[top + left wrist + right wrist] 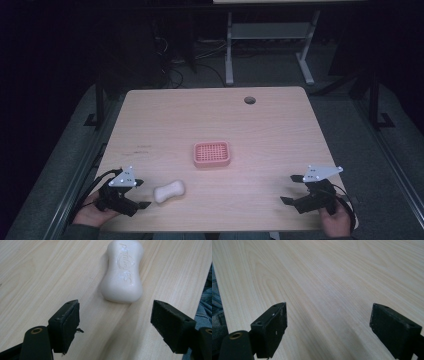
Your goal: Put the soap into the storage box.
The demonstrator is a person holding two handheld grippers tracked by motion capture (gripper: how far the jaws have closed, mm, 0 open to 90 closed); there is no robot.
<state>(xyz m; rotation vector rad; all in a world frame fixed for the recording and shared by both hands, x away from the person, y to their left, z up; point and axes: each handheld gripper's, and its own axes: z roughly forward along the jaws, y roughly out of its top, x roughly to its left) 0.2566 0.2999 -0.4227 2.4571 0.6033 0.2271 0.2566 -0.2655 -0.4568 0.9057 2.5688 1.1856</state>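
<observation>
- White waisted bar of soap (123,272) lies flat on the pale wooden table (280,130), embossed lettering (not legible), just ahead of the left gripper (115,322).
- Left gripper: jaws wide apart, empty.
- Right gripper (328,327): equally spread, empty.
- Pink slotted plastic soap dish (212,154) sits mid-table, apart.

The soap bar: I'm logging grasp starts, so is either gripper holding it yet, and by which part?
Nothing is held. The left gripper stands open just short of the soap bar, not touching it; the right gripper is open over bare table.
</observation>
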